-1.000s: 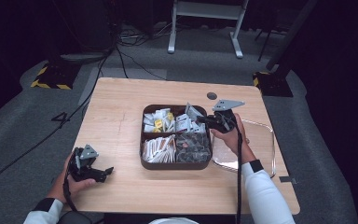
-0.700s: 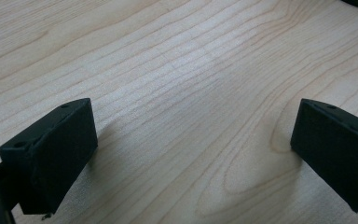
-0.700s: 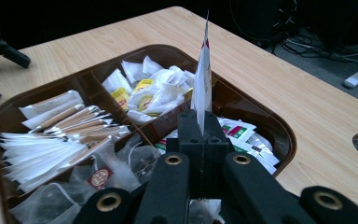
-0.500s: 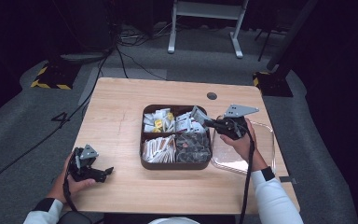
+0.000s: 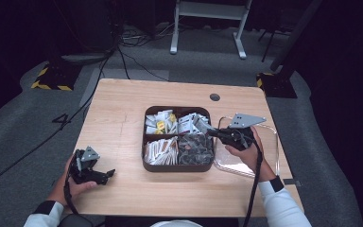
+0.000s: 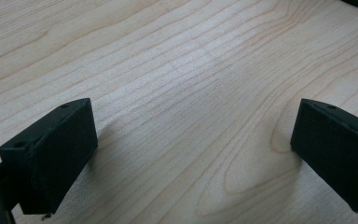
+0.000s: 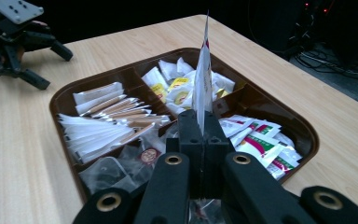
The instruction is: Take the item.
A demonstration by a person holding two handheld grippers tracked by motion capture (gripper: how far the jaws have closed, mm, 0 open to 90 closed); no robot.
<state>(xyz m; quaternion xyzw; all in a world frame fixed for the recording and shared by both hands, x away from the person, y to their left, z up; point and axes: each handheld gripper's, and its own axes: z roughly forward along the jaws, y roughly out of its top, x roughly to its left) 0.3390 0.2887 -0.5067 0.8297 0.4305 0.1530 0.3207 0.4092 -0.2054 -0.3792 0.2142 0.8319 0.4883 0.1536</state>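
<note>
Step in hand, by my read: carrying one sachet out of the tray toward the clear container. The right tongs [image 7: 204, 122] are clenched on a thin white paper sachet with red and green print [image 7: 203, 79], held edge-on and upright, sticking up from between the pads, lifted clear above the dark brown four-compartment plastic tray [image 5: 177, 166]. In the high view the right tongs [image 5: 211, 132] sit over the tray's right edge, with the clear shallow plastic container [image 5: 267, 161] just behind and under the hand. The next move probably calls for swinging the sachet over that container and letting go low, since it is light and flat and could flutter or stick to a pad. The left tongs [image 5: 109, 174] are released, jaws wide apart, resting idle on the pale wooden worktop [image 6: 177, 70], well apart from the tray. Ahead of the right tongs lie white-and-yellow sachets [image 7: 177, 86], to their left long white paper sticks [image 7: 100, 123], below them clear wrapped packets [image 7: 121, 170], and to their right more red-green sachets [image 7: 261, 140]. Nothing stands in the way except the tray wall and container rim.
</note>
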